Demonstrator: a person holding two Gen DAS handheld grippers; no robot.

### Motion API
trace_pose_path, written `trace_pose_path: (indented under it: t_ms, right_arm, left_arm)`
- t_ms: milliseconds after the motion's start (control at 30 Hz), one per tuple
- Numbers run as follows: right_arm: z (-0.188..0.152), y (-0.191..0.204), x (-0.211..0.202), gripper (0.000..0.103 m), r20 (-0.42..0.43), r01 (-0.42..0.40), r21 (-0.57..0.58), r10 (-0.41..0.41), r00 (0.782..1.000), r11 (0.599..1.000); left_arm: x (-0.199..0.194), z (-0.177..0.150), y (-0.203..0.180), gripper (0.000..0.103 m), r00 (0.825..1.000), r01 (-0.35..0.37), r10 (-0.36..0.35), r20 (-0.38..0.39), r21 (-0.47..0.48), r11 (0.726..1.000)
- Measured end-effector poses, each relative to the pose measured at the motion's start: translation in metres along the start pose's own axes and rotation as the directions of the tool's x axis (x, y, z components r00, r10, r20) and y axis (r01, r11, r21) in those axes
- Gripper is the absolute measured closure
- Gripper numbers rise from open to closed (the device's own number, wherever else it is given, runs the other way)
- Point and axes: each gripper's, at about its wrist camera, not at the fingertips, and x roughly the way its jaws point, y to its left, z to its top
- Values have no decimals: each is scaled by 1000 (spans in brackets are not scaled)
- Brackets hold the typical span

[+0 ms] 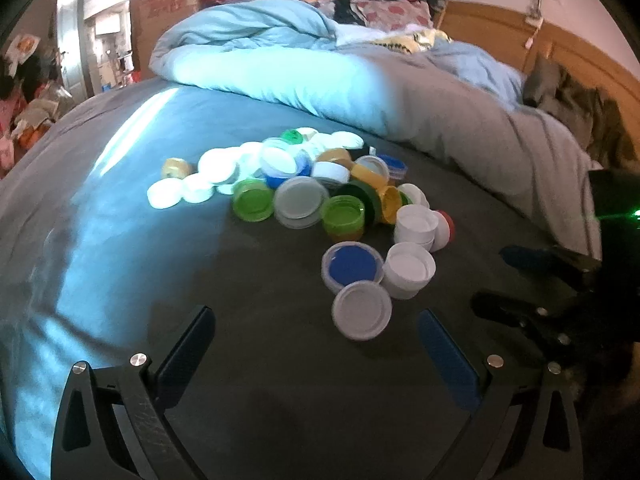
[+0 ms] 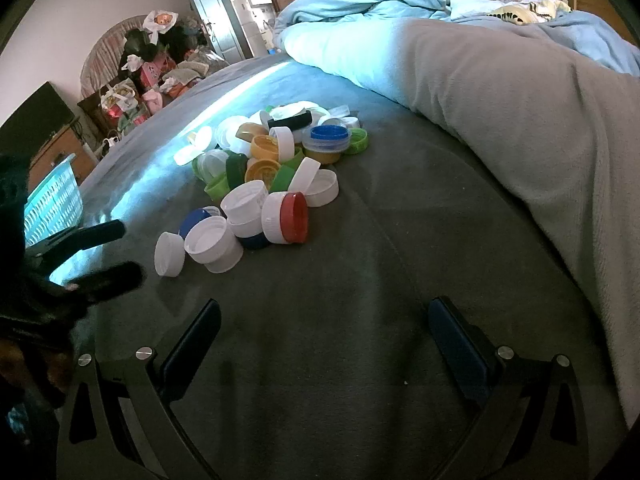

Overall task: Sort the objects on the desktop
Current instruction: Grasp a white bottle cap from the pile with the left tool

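A pile of plastic bottle caps (image 1: 316, 184) in white, green, yellow, blue and red lies on a grey bedsheet (image 1: 260, 360). Nearest my left gripper (image 1: 316, 332) is a white cap (image 1: 361, 310), beside a blue-lined cap (image 1: 352, 266) and a white cap (image 1: 409, 270). My left gripper is open and empty, just short of the white cap. In the right wrist view the pile (image 2: 276, 168) lies ahead and to the left, with a red cap (image 2: 294, 218) and a white cap (image 2: 170, 254) at its near edge. My right gripper (image 2: 324, 328) is open and empty, well short of the pile.
A rolled light-blue and grey quilt (image 1: 360, 80) lies behind and to the right of the pile. The right gripper shows at the right edge of the left wrist view (image 1: 532, 288). The left gripper's fingers (image 2: 92, 252) show at the left edge. A turquoise basket (image 2: 52, 204) stands beside the bed.
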Motion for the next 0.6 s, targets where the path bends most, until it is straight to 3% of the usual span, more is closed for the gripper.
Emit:
trace_pose_path:
  t_ms: [100,167,200,233,267,333,467,533,600]
  right_arm:
    - [-1,0,0,0,2,-3,3,3,1000,1000]
    - [0,-1,0,0,2,-4,3,4,1000,1000]
    - [0,0,1,0,2,-3,3,3,1000,1000]
    - [-1,0,1,0,2,-2,2,2,1000,1000]
    - [0,0,1,0,-1,0,1,0,1000,1000]
    - [0,1,-1,2,4,18,-2,-18,1000,1000]
    - [-2,6,-16,22,35,39,2,-39,999,999]
    - [-1,14,-22,22,46,-7,-4,7,999,1000]
    - [0,29,-20,32,39,-54,-29,55,998,998]
  left_arm:
    - [15,0,-8,7,999,2,0,-43,35,999]
    - [21,-3,-7,26,997,27,-24,-70,46,999]
    - [22,-1,-9,28,998,21,-19,-63,39,999]
    - [19,-1,-3,38,998,32,-31,-54,12,999]
    - [16,0,3,55,998,49,-50,-50,-19,999]
    - [11,-2,13,69,997,52,-55,-49,-52,997]
    - [-2,-9,24,69,1000,2,-4,-30,-79,997]
    - [-7,-15,29,69,1000,-15,13,-24,-87,996]
    - [-11,-18,34,69,1000,-14,12,-23,-109,994]
